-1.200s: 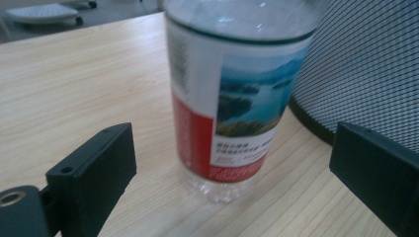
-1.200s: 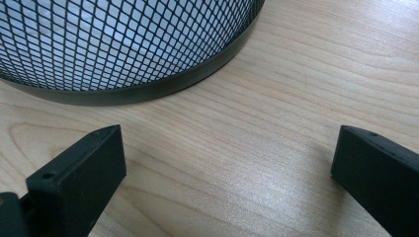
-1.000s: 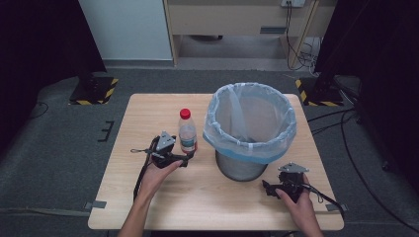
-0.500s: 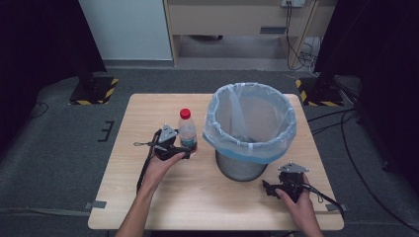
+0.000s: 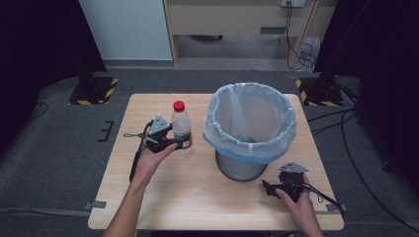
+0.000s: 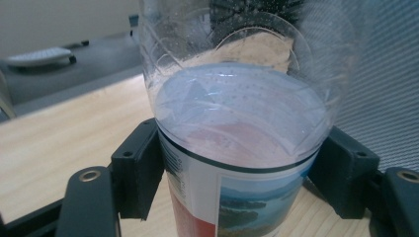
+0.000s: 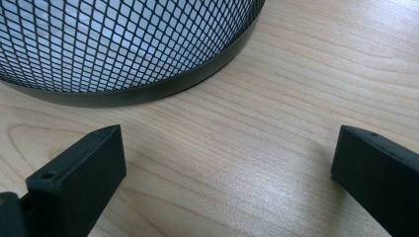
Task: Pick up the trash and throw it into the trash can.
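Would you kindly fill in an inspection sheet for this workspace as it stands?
Surface: wooden table, bare light wood.
Job's things: clear bottle with red cap, upright; mesh bin with a bag liner, standing right of it.
Clutter: nothing seen.
Grippers: left gripper has just been closing and is clamped on the bottle's label; right gripper open, nothing between its jaws, near the bin's base.
Cables: one trails from each gripper; more on the floor at right.
Surroundings: grey floor, hazard-striped stand feet, dark curtains.
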`<state>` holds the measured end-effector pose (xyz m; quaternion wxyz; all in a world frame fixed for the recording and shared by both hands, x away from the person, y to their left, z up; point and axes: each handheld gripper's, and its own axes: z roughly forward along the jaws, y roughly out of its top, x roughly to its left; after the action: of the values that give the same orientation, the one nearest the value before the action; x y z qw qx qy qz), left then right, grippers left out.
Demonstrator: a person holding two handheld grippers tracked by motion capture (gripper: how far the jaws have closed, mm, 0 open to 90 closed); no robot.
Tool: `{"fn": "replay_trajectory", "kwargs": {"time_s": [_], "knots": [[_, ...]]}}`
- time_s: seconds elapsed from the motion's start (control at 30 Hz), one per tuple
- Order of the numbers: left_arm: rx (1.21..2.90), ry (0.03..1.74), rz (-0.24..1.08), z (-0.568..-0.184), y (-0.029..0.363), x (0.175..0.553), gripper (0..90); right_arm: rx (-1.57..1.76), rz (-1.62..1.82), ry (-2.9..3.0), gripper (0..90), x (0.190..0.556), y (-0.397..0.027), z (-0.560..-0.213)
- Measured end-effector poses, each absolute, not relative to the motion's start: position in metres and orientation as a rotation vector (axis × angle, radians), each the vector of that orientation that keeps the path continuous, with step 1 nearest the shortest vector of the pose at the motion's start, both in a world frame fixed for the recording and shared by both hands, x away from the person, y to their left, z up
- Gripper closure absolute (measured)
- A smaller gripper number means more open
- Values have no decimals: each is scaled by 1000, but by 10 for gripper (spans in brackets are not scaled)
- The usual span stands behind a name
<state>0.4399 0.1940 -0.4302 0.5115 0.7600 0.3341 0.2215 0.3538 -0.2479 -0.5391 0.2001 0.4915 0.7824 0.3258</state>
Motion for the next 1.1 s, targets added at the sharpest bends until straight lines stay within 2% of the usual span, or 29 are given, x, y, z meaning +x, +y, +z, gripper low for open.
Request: {"fn": "replay_trajectory", "kwargs": {"time_s": [0.37,1.1], "knots": [[1813,732,587,-372,198,439,279,1372,911,2188,4,354,-248,-539],[1781,574,622,-288,189,431,279,1364,910,2191,4,354,-249,-539]]}}
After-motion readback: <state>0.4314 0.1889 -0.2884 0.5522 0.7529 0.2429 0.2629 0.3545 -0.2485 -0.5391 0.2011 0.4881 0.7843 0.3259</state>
